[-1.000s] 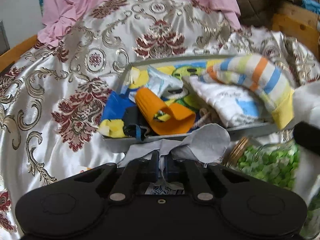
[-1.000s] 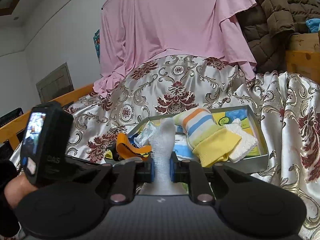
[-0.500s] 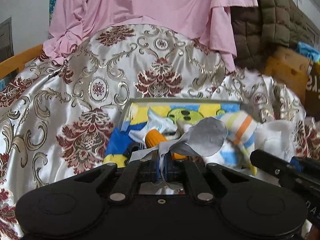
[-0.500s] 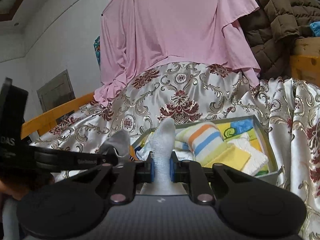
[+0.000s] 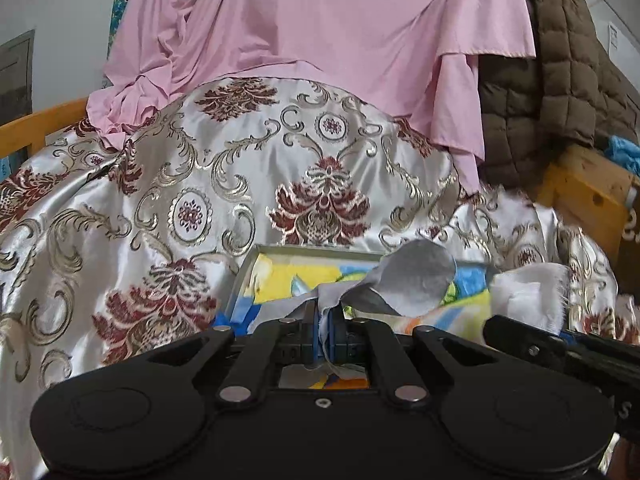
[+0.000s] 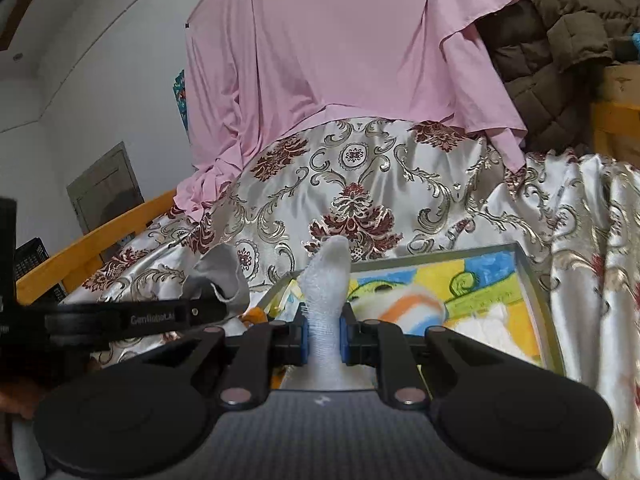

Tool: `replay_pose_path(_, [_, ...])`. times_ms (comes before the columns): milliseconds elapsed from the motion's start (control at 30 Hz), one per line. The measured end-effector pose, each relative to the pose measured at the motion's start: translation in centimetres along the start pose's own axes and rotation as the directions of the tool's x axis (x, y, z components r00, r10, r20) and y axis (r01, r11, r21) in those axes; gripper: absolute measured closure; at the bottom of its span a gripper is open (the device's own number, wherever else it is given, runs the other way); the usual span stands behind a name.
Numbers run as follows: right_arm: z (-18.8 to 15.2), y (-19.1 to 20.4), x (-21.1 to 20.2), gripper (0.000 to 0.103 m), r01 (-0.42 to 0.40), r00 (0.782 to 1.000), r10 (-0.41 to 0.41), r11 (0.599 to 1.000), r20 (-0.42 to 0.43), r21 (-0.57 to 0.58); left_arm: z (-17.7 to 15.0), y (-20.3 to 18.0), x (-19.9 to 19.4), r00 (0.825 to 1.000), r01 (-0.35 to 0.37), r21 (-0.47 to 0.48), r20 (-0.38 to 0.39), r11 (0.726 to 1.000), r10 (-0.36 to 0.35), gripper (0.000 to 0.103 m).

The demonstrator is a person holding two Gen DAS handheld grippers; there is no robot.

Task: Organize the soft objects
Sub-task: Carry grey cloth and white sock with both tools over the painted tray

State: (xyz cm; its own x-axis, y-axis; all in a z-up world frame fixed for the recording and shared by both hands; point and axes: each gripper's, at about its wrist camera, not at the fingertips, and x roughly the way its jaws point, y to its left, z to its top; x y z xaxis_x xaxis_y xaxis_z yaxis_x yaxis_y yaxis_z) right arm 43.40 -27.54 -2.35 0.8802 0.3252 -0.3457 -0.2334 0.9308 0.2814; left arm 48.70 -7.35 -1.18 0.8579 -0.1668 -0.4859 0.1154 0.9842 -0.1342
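Left gripper (image 5: 327,322) jaws clamp grey sock (image 5: 412,280), right gripper (image 6: 324,330) jaws clamp white sock (image 6: 326,280), tray (image 6: 536,288) contents blurred

Glossy satin bedspread (image 5: 168,184), smooth, woven with red and gold damask. Soft matt pink cloth (image 5: 320,48) draped behind. Thin, smooth grey sock (image 5: 416,280); ribbed, coarse-knit white sock (image 6: 326,280). Matt black plastic left tongs (image 5: 327,322) and right tongs (image 6: 324,334), with blue pads. Grey rigid-walled box (image 6: 538,292). Puffy quilted brown jacket (image 5: 560,92). Bare yellowish wooden rail (image 6: 92,246).
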Motion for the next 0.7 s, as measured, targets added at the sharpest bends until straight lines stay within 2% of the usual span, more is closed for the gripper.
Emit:
replay_pose_path(233, [2.5, -0.5, 5.0, 0.087, -0.023, 0.998, 0.026, 0.998, -0.060, 0.064, 1.4, 0.8, 2.7, 0.999, 0.031, -0.073, 0.033, 0.997, -0.029, 0.099])
replay_pose_path(433, [3.2, -1.0, 9.4, 0.087, -0.002, 0.989, 0.017, 0.995, -0.146, 0.102, 1.6, 1.2, 4.9, 0.999, 0.051, -0.120, 0.018, 0.991, -0.049, 0.098])
replay_pose_path(700, [3.1, -1.2, 11.4, 0.087, 0.033, 0.981, -0.016, 0.996, -0.194, 0.083, 0.5, 2.1, 6.4, 0.997, 0.077, -0.159, -0.018, 0.984, -0.081, 0.097])
